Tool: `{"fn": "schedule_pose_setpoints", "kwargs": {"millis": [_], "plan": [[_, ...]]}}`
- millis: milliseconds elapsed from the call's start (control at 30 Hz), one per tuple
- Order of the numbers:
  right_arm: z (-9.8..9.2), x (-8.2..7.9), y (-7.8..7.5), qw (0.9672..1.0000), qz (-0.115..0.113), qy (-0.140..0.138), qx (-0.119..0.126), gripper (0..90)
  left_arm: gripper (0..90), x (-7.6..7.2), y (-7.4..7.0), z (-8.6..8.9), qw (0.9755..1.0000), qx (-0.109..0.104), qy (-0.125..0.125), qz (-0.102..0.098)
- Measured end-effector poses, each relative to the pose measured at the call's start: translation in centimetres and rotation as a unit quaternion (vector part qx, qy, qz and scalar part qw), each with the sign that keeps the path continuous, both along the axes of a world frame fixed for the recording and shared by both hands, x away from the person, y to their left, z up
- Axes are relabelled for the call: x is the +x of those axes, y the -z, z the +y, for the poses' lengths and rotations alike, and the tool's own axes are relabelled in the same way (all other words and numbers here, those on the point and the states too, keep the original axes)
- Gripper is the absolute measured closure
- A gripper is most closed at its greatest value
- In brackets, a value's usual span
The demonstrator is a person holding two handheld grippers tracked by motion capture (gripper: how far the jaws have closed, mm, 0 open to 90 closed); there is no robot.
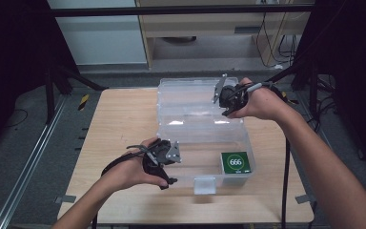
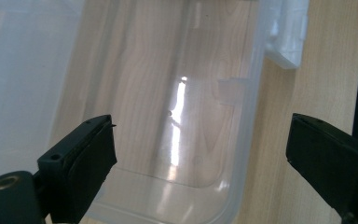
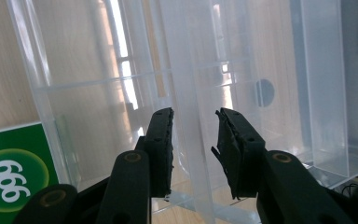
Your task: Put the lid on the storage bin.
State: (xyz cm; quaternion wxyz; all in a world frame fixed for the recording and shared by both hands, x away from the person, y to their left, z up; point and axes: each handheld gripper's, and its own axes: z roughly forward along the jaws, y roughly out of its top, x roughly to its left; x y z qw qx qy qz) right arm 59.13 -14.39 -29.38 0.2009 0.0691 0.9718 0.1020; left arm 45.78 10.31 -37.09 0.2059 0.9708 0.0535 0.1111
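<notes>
Here the clear plastic box (image 1: 205,138) lies open near the middle of the desk (image 1: 119,124), its lid (image 1: 190,93) swung back toward the far edge, and a green card marked 666 (image 1: 235,162) rests in its near right corner. The right gripper (image 1: 229,98) hangs over the lid's far right part; in the right gripper view its jaws stand a little apart on either side of a thin clear wall, not clamped on it as far as I can tell. If they close off-centre or pull at an angle, the slick plastic could slip free, or the light box could skate across the desk. The left gripper (image 1: 164,155) sits at the box's near left edge, jaws wide apart and holding nothing. Both forearms reach in from below, the right stretched farther forward, the left kept close.
</notes>
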Motion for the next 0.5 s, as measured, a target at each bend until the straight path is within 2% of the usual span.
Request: {"fn": "schedule_pose_setpoints", "kwargs": {"millis": [200, 500], "plan": [[0.2, 0.3, 0.4, 0.9999, 0.007, -0.004, -0.007, 70.6, 12.9, -0.3, 0.8, -0.3, 0.9997, 0.022, 0.010, 0.006], [0.0, 0.5, 0.7, 0.9999, 0.008, -0.007, -0.008, 76.9, 24.4, -0.6, 2.3, -0.5, 0.9990, 0.037, 0.016, 0.022]]}}
